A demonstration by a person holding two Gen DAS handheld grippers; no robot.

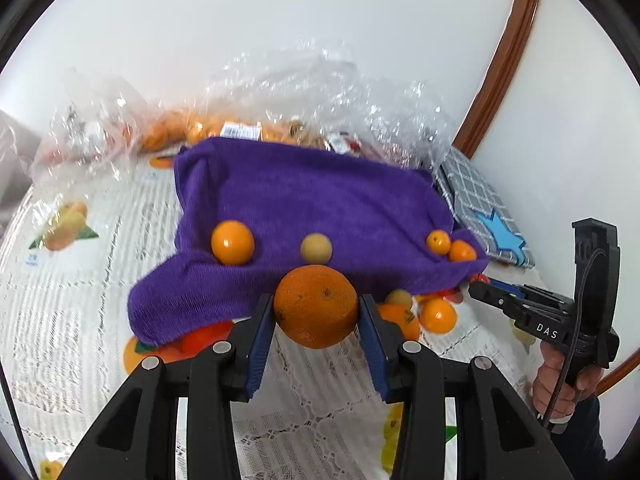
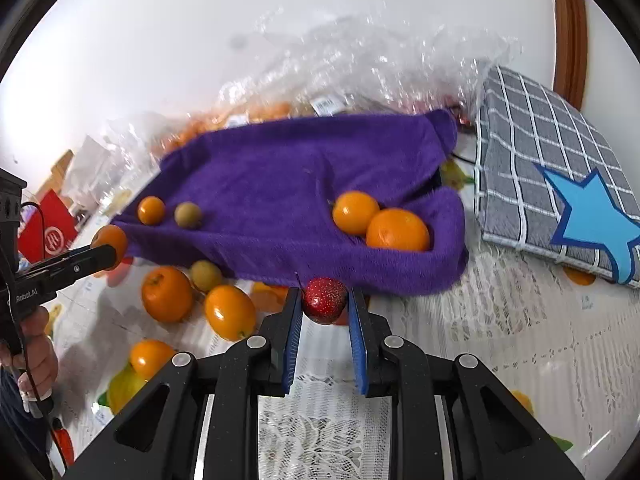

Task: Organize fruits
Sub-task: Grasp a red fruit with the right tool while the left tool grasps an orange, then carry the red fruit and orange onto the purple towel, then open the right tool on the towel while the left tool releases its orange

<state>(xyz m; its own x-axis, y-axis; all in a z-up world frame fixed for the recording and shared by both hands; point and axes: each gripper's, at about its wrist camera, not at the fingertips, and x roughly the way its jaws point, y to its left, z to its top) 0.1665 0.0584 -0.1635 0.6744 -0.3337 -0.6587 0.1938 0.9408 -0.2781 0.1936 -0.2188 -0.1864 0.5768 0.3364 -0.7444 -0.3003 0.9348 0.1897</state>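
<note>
A purple towel [image 1: 304, 200] [image 2: 304, 184] lies spread on the lace tablecloth. On it rest an orange fruit [image 1: 232, 242], a tan round fruit [image 1: 316, 248] and two small orange fruits [image 1: 438, 242] at its right edge. My left gripper [image 1: 316, 308] is shut on a large orange [image 1: 316, 306], held just in front of the towel's near edge. My right gripper [image 2: 325, 304] is shut on a small red speckled fruit [image 2: 325, 300] at the towel's near edge. Several orange fruits [image 2: 167, 294] and a tan one [image 2: 205, 276] lie loose on the cloth to its left.
Crinkled clear plastic bags [image 1: 320, 92] holding more fruit sit behind the towel against the white wall. A grey checked cushion with a blue star [image 2: 560, 168] lies to the right. A red box [image 2: 50, 232] stands at the far left. A hand [image 1: 560, 384] grips the right tool.
</note>
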